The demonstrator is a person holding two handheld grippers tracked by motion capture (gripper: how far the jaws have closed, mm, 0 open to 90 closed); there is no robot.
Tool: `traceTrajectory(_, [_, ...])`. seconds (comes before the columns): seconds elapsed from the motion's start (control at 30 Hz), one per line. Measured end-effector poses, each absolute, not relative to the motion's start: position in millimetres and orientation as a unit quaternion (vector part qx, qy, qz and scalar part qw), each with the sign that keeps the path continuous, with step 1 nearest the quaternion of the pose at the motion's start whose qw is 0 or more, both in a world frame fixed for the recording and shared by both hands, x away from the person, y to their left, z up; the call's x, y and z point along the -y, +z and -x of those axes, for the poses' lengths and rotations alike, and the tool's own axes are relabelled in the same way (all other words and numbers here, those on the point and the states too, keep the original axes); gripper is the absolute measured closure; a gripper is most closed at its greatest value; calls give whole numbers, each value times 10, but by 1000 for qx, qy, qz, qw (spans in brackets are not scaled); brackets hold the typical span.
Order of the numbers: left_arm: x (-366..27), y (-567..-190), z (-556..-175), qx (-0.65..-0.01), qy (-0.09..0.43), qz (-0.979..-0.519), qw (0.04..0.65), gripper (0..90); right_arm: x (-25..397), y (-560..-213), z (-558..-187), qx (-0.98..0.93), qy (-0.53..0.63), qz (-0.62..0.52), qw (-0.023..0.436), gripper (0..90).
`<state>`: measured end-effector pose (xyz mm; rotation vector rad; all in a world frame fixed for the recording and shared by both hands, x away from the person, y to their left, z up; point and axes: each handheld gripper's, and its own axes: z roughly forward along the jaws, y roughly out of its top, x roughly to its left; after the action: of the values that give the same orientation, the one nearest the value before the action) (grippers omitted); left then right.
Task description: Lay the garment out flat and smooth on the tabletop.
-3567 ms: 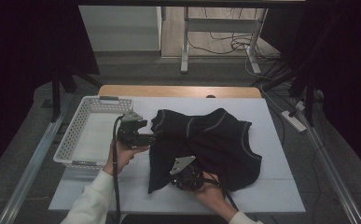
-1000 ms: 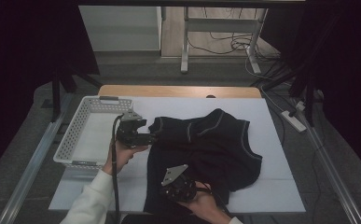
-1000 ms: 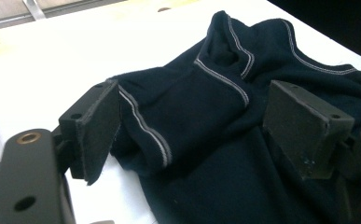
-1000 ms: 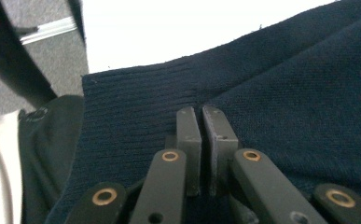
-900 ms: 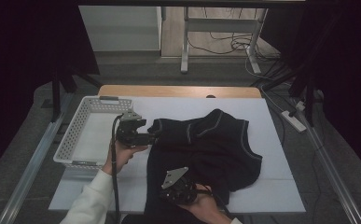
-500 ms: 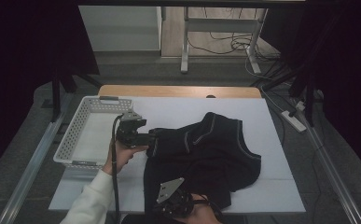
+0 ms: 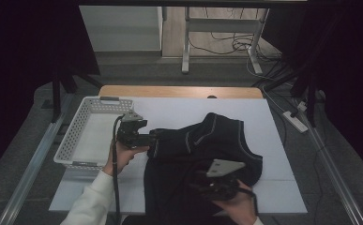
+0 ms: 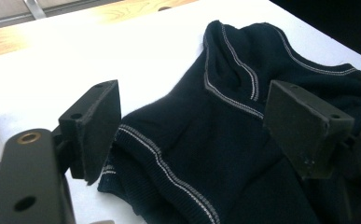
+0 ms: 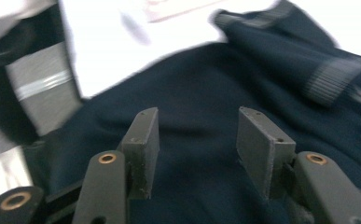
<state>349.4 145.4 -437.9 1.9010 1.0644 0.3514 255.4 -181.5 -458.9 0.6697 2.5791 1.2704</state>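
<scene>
No readable writing or brand on sweater point(image 7: 202, 159). Sweater lies mid-counter point(image 7: 273, 140), long axis from 7 to 1 o'clock, collar toward 1. Since earlier frame, right tongs point(image 7: 202, 180) shifted rightward, near hem now bunched. Left tongs point(image 7: 153, 139) spread wide at sweater's 9 o'clock edge; right tongs spread above fabric. Basket point(image 7: 71, 150) at 9 o'clock.

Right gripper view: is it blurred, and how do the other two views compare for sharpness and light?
Right gripper view: the dark garment and white table are smeared, though the jaws are crisp. Left gripper view: sharp, the garment's stitching clear, the table bright. High view: evenly focused but dim, with dark surroundings and a pale table.
</scene>
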Motion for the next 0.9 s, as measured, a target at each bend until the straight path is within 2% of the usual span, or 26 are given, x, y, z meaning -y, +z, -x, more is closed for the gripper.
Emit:
traceTrajectory(0.17, [-1447,-4378,-3489,-430,143,-770,450,201,2330,-4647,-2528,-861,411,-273,125,480])
traceTrajectory(0.33, [-1439,-4387,-3490,-431,142,-771,448,200,2598,-4778,-2460,-863,387,-298,125,481])
traceTrajectory(0.6, [-1443,-4388,-3489,-432,143,-770,448,200,2813,-4868,-2467,-859,375,-326,123,510])
traceTrajectory(0.9, [-1429,-4388,-3490,-429,144,-772,448,200,2734,-5038,-2626,-870,339,-332,134,516])
